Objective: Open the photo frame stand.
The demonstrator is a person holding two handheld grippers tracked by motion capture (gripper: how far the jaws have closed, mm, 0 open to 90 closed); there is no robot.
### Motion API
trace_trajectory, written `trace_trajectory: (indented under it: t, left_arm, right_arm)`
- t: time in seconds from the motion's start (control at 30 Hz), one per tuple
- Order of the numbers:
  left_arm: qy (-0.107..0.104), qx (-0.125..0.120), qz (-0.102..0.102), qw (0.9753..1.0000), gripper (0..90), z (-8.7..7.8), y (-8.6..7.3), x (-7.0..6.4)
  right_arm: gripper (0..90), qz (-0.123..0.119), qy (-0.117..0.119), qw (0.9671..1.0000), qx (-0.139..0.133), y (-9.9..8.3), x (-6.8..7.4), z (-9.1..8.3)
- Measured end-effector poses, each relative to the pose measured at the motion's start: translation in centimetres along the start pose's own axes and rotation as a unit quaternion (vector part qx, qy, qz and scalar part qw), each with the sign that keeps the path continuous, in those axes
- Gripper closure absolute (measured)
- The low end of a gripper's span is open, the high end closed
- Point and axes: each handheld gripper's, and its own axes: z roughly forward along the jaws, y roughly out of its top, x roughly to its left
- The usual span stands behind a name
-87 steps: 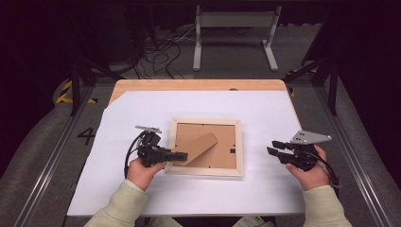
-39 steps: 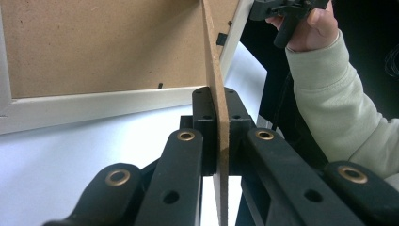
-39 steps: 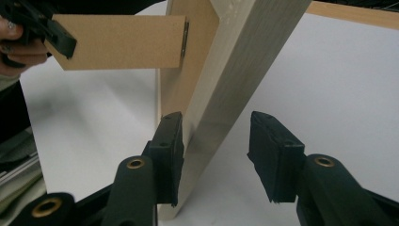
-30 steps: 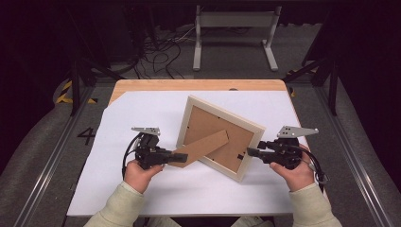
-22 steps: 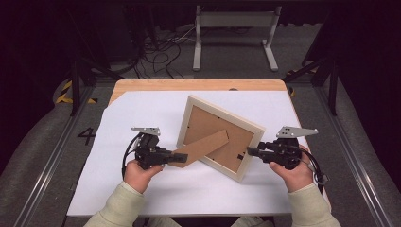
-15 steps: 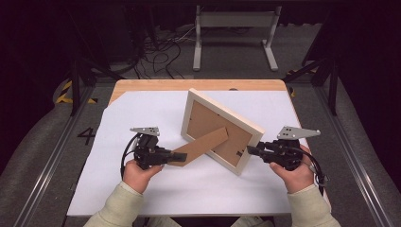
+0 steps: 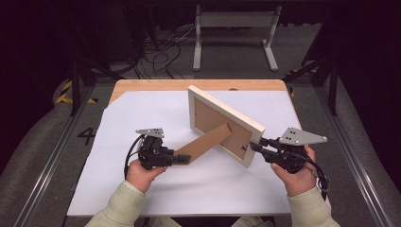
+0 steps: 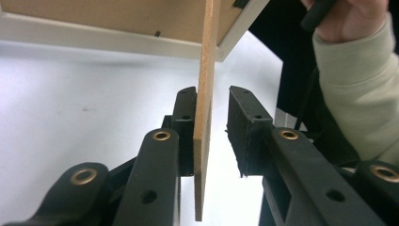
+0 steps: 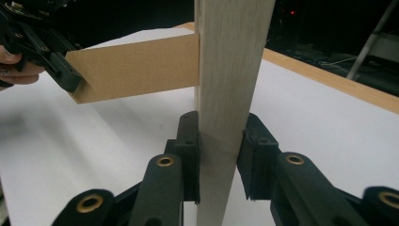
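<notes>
A light wooden picture frame [image 7: 222, 124] stands on edge on the white sheet, its brown back facing me. Its brown easel stand [image 7: 204, 143] slants down to the left. My left gripper [image 7: 182, 158] is at the stand's free end. In the left gripper view the stand [image 8: 205, 117] sits between the jaws of the left gripper [image 8: 214, 94], touching one pad with a gap to the other. My right gripper [image 7: 255, 145] holds the frame's near right corner. In the right gripper view the right gripper [image 9: 220, 122] has both pads pressed on the frame's edge [image 9: 230, 70].
A white sheet [image 7: 142, 118] covers the wooden table [image 7: 165, 85]. A metal stand [image 7: 234, 21] and cables [image 7: 161, 47] are on the floor behind the table. Rails run along both sides.
The frame lay flat on its face; my right gripper took its right edge and it has tipped up steeply. The left gripper stayed at the stand's end.
</notes>
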Motion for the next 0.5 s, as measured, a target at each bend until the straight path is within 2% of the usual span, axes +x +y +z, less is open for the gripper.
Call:
trace_trajectory:
  t: [0.1,0.23,0.5]
  left_arm:
    - [0.012,0.009,0.008,0.9999,72.8,0.3,0.0,0.0]
    - [0.017,0.013,0.010,0.9997,71.8,0.6,-0.1,0.1]
    - [0.028,0.022,0.008,0.9993,67.2,1.4,-0.5,1.5]
  right_arm:
    - [71.9,-0.019,-0.014,0.9997,0.000,0.1,0.4,0.0]
    - [71.8,-0.034,-0.024,0.9991,-0.002,0.1,0.7,0.0]
    - [71.6,-0.072,-0.050,0.9962,0.001,-0.3,1.4,0.5]
